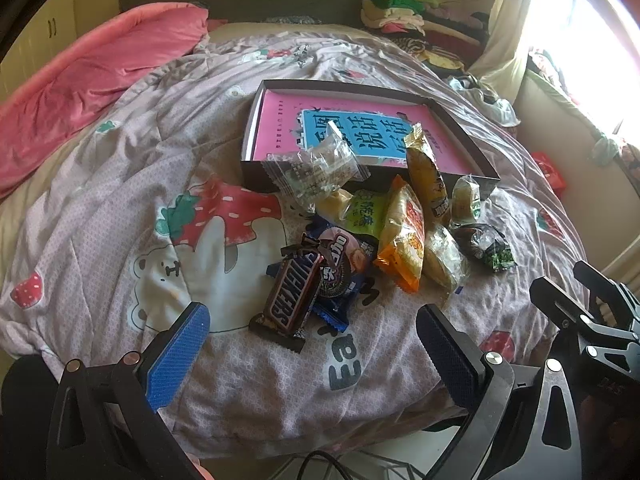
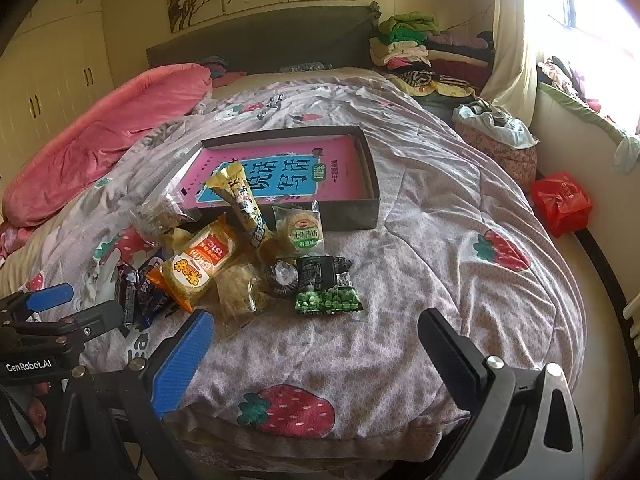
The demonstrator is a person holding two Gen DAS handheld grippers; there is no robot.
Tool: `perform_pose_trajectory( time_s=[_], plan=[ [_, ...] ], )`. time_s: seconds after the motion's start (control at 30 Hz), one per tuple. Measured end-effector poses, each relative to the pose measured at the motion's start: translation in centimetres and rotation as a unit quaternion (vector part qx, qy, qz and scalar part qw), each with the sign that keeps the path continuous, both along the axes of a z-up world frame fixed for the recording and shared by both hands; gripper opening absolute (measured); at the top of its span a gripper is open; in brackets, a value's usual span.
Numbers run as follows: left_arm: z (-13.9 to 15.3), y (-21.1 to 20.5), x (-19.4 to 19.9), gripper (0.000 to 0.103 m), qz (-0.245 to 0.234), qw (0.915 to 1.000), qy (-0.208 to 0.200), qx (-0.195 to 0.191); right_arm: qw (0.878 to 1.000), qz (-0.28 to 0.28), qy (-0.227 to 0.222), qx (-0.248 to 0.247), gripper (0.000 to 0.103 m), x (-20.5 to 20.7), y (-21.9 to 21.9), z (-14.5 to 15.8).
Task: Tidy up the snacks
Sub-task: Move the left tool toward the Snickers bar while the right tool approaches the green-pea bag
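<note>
Two grippers are hovering over the near edge of a bed, both with fingers spread wide and gripping nothing. The left gripper point(image 1: 312, 344) is sitting at the bottom of its frame, its blue finger pad point(image 1: 176, 356) at lower left, pointing toward a Snickers bar point(image 1: 290, 294) lying just beyond it on the strawberry-print quilt point(image 1: 120, 184). The right gripper point(image 2: 316, 344) is occupying the bottom of its own frame, facing a green pea packet point(image 2: 326, 290) in the middle of the picture.

Snacks are lying in a loose heap at the centre of both views: an Oreo pack point(image 1: 342, 268) is resting partly under the Snickers bar, an orange packet point(image 1: 404, 236) is lying to its right, and a clear wrapper point(image 1: 316, 172) and a yellow tube-shaped packet point(image 1: 426, 176) are leaning over the front wall of a dark shallow box point(image 1: 460, 120). That box is sitting just behind the heap, holding a pink book point(image 1: 280, 124). A pink blanket point(image 1: 100, 76) is filling the upper left, and a red bag point(image 2: 560, 204) is showing at the right edge.
</note>
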State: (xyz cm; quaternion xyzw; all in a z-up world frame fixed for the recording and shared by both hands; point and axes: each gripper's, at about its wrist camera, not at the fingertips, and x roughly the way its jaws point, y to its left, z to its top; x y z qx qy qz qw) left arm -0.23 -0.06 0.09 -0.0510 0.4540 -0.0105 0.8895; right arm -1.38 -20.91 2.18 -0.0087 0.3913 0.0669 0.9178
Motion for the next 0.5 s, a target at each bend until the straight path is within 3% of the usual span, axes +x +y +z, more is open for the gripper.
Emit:
perform_pose_trajectory(
  time_s=[0.5],
  plan=[
    [-0.09, -0.09, -0.05, 0.103, 0.000, 1.0000, 0.001, -0.001, 1.000, -0.003, 0.004, 0.000, 0.103, 0.13, -0.09, -0.33]
  ],
)
